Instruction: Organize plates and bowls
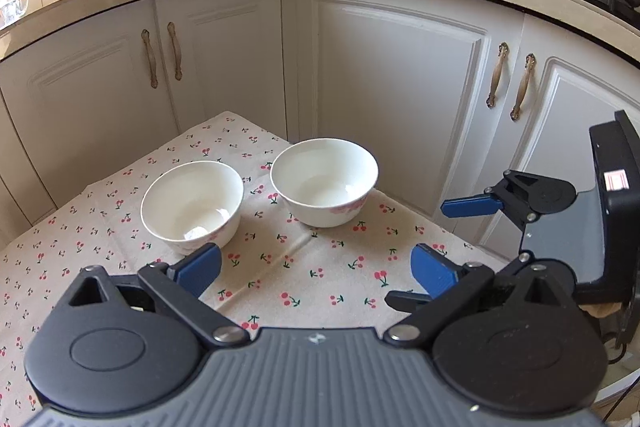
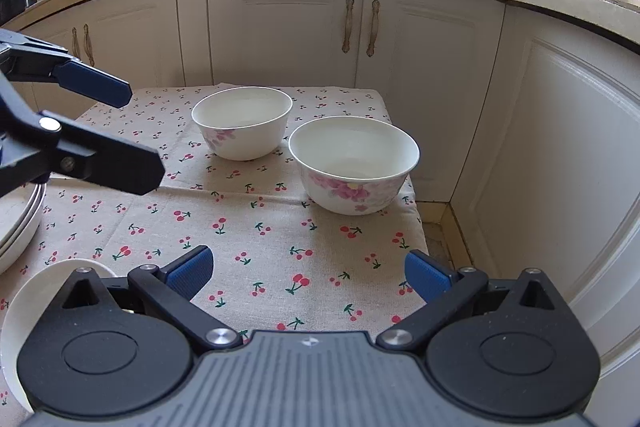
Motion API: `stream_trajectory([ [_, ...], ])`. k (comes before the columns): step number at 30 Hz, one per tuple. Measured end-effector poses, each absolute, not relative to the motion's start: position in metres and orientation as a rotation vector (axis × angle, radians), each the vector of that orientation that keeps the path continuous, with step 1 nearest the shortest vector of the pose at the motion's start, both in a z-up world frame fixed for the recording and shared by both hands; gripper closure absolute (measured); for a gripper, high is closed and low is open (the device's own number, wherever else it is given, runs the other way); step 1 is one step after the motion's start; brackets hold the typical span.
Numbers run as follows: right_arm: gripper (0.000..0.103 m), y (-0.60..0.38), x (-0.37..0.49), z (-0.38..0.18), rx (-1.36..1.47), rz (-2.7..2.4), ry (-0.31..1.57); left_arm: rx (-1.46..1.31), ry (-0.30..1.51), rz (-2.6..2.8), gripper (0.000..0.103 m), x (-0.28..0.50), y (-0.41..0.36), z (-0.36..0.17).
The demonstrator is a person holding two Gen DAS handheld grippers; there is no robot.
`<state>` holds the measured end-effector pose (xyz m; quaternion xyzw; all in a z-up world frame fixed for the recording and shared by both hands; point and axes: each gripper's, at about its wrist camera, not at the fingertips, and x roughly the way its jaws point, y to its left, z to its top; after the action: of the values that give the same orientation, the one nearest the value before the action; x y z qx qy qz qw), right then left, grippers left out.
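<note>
1. Hovering: left gripper [image 1: 316, 269] and right gripper [image 2: 308, 273], jaws wide, empty.
2. Two white floral porcelain bowls [image 2: 242, 122] [image 2: 353, 163] stand apart, far on cherry-print surface [image 2: 256, 227].
3. Judged step: approach; next, grip one rim, nest bowls.

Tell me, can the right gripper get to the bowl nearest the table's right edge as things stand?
Probably yes. The right gripper is open and empty, and only bare cherry-print cloth lies between it and that bowl. The other bowl stands apart from it.
</note>
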<state>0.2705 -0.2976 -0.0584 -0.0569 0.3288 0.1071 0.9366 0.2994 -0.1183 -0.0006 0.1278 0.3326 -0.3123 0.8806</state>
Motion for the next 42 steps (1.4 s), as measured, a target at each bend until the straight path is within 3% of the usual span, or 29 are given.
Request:
stream_trajectory([
  [27, 0.0, -0.323, 0.345, -0.079, -0.161, 0.27, 0.613, 0.335, 0.799, -0.688, 0.006, 0.43, -0.209, -0.045],
  [31, 0.002, -0.32, 0.347, -0.081, -0.193, 0.275, 0.587, 0.341, 0.822, -0.703, 0.017, 0.435, -0.217, -0.052],
  [38, 0.014, -0.318, 0.352, -0.082, -0.211, 0.293, 0.582, 0.344, 0.848, -0.713, 0.023, 0.442, -0.221, -0.06],
  [42, 0.015, -0.319, 0.351, -0.08, -0.205, 0.294, 0.567, 0.34, 0.858, -0.723, 0.026, 0.445, -0.221, -0.061],
])
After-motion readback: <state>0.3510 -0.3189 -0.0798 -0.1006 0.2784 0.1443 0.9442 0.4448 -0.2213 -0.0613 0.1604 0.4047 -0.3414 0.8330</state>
